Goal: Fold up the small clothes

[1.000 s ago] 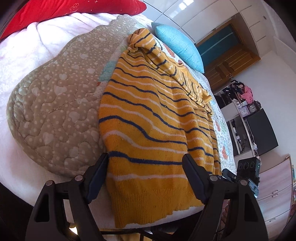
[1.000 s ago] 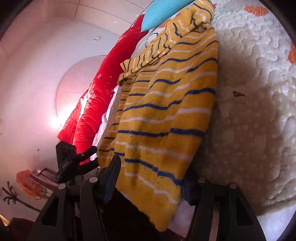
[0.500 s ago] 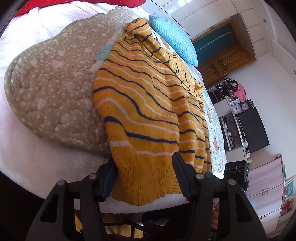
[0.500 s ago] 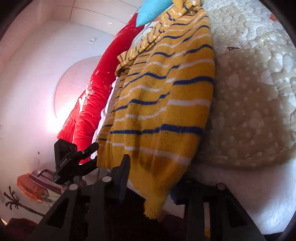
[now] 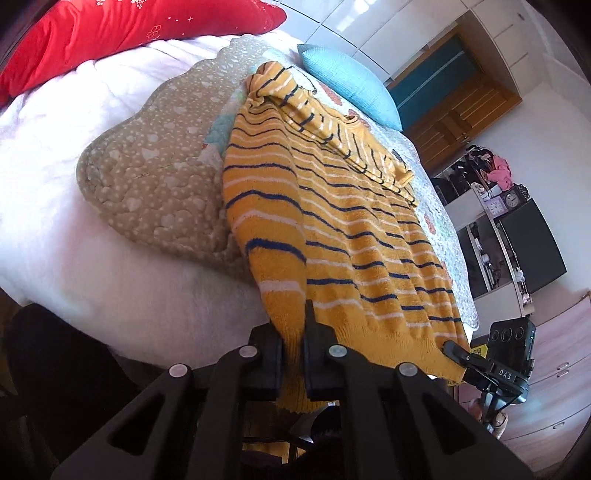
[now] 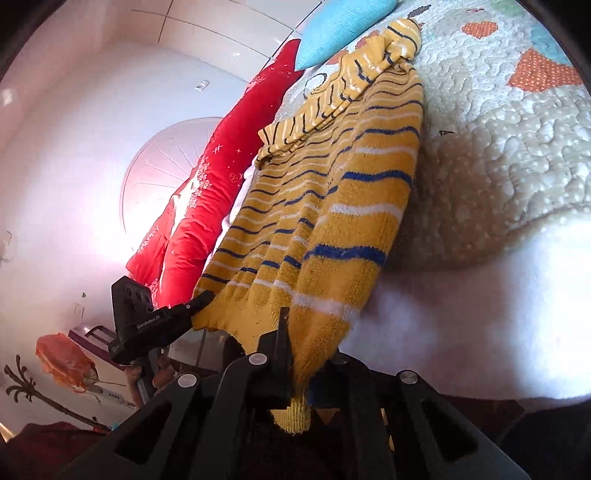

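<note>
Two grippers pinch one yellow knitted jumper with blue and white stripes [image 5: 351,236] at its bottom edge: left gripper [image 5: 293,354] and right gripper [image 6: 301,363], jaws just closed; it lies on a beige dotted quilt [image 5: 155,184] over a white bed [image 5: 74,236]; red pillow [image 5: 129,26], blue cushion [image 5: 351,81] behind.

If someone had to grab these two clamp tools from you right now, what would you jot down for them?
Left gripper: shut on the bottom hem of the yellow striped sweater, at one corner.
Right gripper: shut on the hem's other corner. Both jaws have just been closing onto the knit.
Sweater: spread lengthwise on the quilt, sleeves already folded across the top, blue pillow beyond it.
Done: sleeves in, hem gripped.
Left: probably carry the hem up toward the collar, lay it down, let go.
</note>
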The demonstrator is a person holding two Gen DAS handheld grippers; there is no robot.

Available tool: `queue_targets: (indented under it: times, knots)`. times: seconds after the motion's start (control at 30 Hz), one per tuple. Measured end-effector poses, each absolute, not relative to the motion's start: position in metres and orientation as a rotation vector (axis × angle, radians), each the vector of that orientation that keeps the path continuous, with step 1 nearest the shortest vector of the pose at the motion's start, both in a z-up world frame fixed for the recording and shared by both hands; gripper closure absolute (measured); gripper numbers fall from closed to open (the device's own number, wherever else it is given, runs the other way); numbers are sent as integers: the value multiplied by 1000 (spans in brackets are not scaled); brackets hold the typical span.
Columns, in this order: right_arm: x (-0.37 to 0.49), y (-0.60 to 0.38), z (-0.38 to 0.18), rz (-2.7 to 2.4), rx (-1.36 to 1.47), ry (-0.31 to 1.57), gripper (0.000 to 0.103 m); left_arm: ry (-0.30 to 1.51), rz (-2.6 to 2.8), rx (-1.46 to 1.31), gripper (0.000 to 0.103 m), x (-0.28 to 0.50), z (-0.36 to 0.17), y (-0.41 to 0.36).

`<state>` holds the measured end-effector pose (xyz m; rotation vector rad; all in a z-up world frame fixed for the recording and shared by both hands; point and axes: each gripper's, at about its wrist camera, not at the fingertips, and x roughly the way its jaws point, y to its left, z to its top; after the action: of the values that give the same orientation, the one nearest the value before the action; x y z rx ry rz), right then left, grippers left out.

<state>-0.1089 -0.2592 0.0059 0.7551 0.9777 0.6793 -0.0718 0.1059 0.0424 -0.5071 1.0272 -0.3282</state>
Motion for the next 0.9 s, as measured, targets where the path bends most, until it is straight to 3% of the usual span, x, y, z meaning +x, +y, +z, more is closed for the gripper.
queue_targets:
  times: [0.2,0.4,0.53,0.67,0.9]
  knots:
    - [-116,-260,-1,657,752,1013,97,1046,-314,-406,96,-87,43,96]
    - [-58,-266,62,708,648,893,97,941,-329,-495,95,-43,76,118]
    - [18,-255,108,659,547,813,97,871,-297,-427,95,32,107,109]
    - [112,-251,120,591,541,804,97,905,-271,-387,95,127,115,94]
    - [227,-263,52,407,569,984,94,1130,-207,-458,93,254,44,89]
